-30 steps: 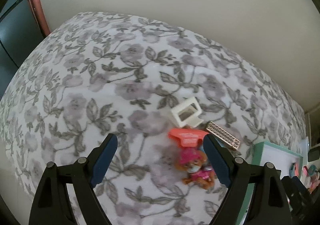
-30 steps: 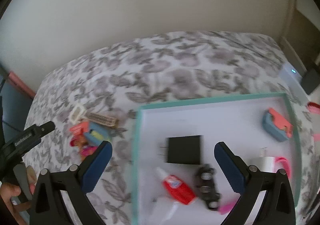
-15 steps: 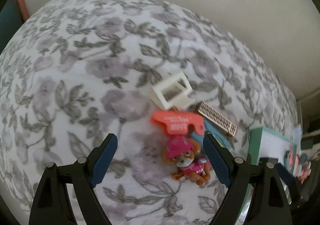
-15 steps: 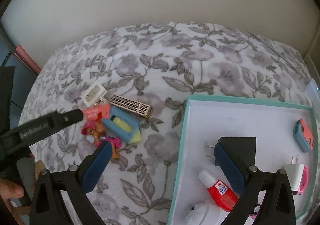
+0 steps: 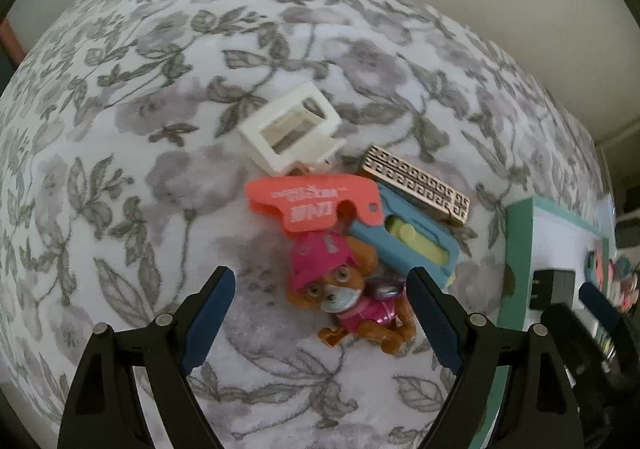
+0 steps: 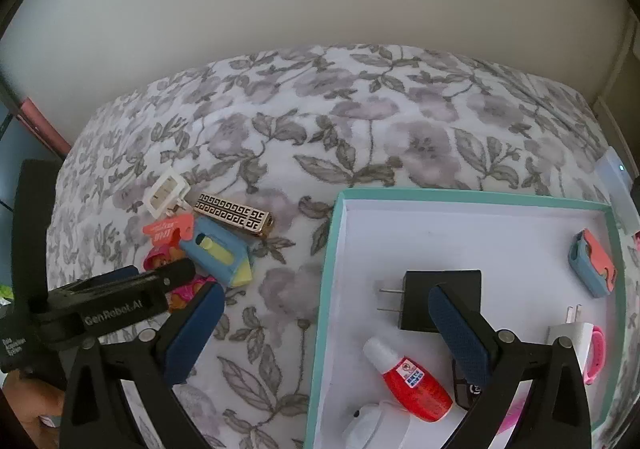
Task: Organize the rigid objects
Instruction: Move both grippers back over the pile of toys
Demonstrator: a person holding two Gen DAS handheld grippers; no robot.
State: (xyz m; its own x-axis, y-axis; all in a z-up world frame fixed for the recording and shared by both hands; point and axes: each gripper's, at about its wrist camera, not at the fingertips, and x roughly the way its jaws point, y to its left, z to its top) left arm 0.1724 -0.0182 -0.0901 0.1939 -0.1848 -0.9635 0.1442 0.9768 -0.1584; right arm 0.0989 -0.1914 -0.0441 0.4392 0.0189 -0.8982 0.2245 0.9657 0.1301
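The left gripper, jaws spread and empty, is poised above the toy dog lying between its fingers, apparently untouched; lowering and closing are called for before the teal tray.

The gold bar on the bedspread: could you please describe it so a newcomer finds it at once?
Left of the teal tray, small items are piled on the floral bedspread. The gold bar lies at the pile's far edge, against the blue case. It alone is metallic, with a cut-out maze pattern.
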